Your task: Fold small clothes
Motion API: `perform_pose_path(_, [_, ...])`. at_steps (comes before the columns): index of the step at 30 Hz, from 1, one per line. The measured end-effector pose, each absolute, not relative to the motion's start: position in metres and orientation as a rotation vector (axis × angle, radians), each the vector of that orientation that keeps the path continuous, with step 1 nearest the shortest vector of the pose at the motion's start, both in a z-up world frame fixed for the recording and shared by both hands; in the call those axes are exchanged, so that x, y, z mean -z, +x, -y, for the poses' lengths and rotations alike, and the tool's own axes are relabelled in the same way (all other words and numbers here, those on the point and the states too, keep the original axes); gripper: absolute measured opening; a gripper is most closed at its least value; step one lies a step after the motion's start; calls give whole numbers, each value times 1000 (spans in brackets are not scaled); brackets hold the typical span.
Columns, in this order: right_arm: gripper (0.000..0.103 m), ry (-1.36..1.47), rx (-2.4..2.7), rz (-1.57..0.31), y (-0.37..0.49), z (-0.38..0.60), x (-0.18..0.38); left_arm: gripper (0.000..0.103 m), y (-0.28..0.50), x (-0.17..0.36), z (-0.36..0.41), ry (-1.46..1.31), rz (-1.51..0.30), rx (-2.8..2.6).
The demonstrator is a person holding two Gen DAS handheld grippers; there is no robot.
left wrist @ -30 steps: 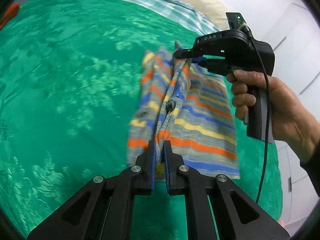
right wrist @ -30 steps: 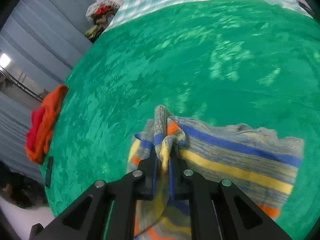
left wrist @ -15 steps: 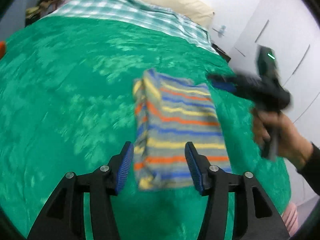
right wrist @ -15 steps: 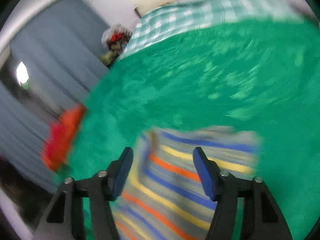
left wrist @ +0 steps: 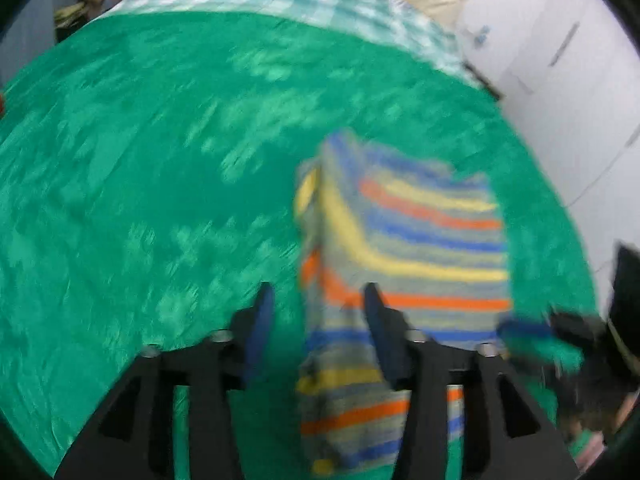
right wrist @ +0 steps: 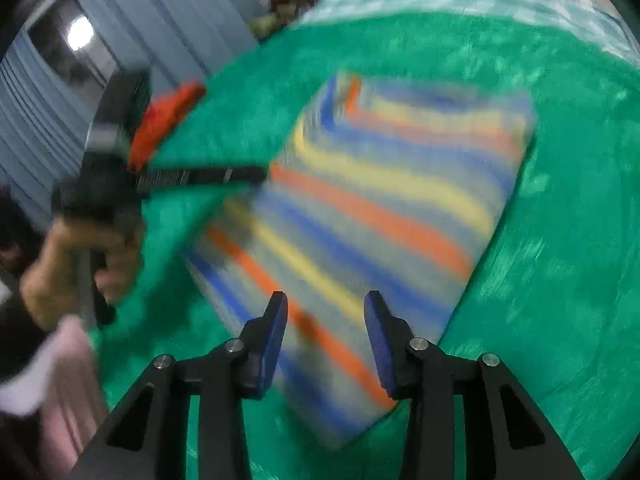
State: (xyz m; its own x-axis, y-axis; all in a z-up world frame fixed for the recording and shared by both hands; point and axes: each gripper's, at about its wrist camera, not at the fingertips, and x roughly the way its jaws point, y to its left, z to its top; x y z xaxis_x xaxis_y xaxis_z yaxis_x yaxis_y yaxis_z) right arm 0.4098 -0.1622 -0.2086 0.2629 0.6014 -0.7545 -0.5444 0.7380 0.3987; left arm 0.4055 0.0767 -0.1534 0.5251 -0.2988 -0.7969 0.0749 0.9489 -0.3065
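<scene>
One striped cloth (left wrist: pixel 404 248) lies folded flat on the green bed cover (left wrist: pixel 160 184), with one orange garment (right wrist: pixel 168 120) near the bed's edge. Left gripper (left wrist: pixel 316 320) jaws spread, holding nothing; right gripper (right wrist: pixel 325 336) jaws spread, just been closing, nothing pinched. No readable writing.

Right gripper (right wrist: pixel 325 336) with blue-padded fingers apart and just closing, nothing between them, folded striped knit garment (right wrist: pixel 372 216) beyond the fingers on green bed cover (right wrist: pixel 560 240), left gripper (right wrist: pixel 200 176) far left.
</scene>
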Motion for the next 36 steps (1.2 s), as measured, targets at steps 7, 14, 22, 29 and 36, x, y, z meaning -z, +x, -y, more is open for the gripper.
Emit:
perform_pose_path(7, [41,167,-582,-1048,524,186,209,57,471,192,-60,-190,-1085,158])
perform_pose_path(14, [41,92,-480,-1086,526,172,227,58,440,175,-89,-242,-1038,202])
perform_pose_path(22, [41,30,-688,-1029,394,144,208,47,335,202,-67,-25,-1143,212])
perform_pose_path(29, [42,37,-574,-1148,330,157,233,49,275,185,-67,6,-1141,133])
perform_pose_path(36, [82,107,-438,-1063,252,189,196,92,201,137,-56,-16,-1007,71])
